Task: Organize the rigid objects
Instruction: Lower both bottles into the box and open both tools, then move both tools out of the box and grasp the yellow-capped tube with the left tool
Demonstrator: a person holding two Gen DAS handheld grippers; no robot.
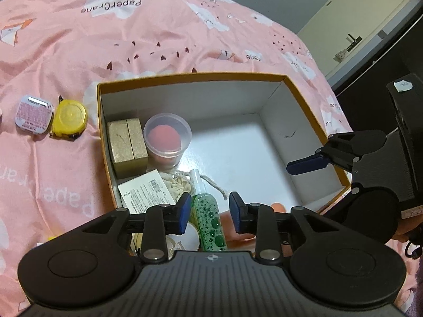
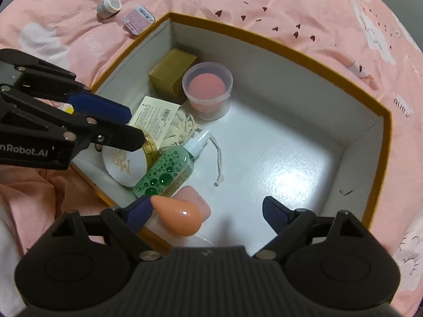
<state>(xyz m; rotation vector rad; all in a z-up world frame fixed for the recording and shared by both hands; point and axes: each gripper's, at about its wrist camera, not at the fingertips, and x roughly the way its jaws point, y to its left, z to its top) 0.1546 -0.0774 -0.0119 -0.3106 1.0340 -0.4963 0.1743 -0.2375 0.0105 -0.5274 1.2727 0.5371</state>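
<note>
An open box with an orange rim [image 1: 190,77] [image 2: 290,42] lies on a pink bedspread. Inside are a gold box [image 1: 127,145] [image 2: 171,70], a clear cup with a pink sponge [image 1: 167,137] [image 2: 208,89], a green spray bottle [image 1: 208,216] [image 2: 169,170], a white round compact [image 2: 124,163], a labelled packet [image 2: 154,117] and a peach teardrop sponge [image 2: 175,215]. My left gripper [image 1: 210,212] is open above the green bottle. My right gripper [image 2: 208,214] is open and empty over the box's near edge, with the peach sponge beside its left finger.
On the bedspread left of the box lie a yellow tape measure [image 1: 69,119] and a pink rounded tin [image 1: 34,115] [image 2: 138,21]. A small round jar [image 2: 109,6] lies farther out. A door [image 1: 362,18] and dark furniture stand at the right.
</note>
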